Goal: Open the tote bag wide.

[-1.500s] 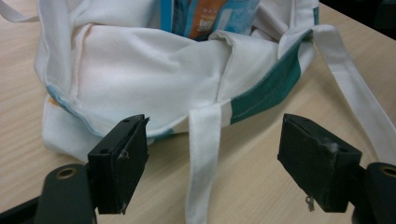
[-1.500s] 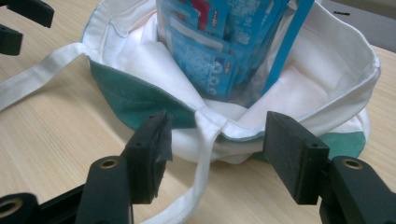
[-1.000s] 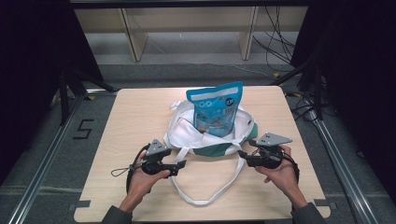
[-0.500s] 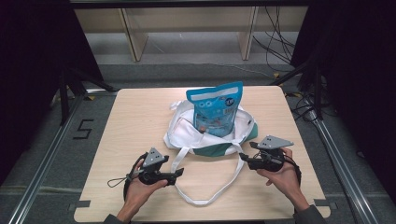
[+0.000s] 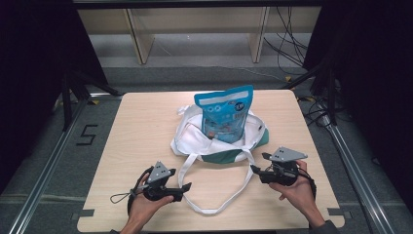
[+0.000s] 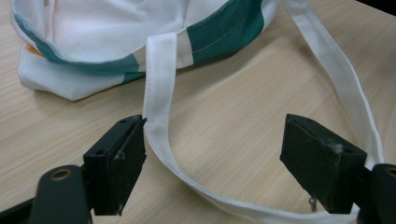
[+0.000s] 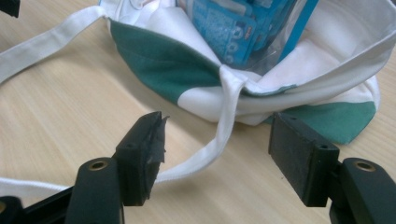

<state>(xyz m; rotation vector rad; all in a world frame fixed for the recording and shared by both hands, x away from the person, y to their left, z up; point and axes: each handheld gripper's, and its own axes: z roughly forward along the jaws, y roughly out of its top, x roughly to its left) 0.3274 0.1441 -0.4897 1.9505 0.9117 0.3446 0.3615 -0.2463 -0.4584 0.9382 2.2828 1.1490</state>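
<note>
Right now I am resting both tools low on the table (image 5: 122, 146), left hand-held gripper (image 5: 184, 186) and right hand-held gripper (image 5: 255, 170) gaping wide and gripping nothing, each flanking the strap (image 5: 214, 207). That strap is looping toward me from the tote bag (image 5: 195, 141), which is slumping mid-table and propping the blue pouch (image 5: 224, 114) upright, so I judge either side is ready for lifting.

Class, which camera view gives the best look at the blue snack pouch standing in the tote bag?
The high view: the whole blue snack pouch shows, upright in the white and green tote bag. The right gripper view catches just its lower part inside the bag's mouth. The left gripper view shows the bag and its strap, not the pouch.
</note>
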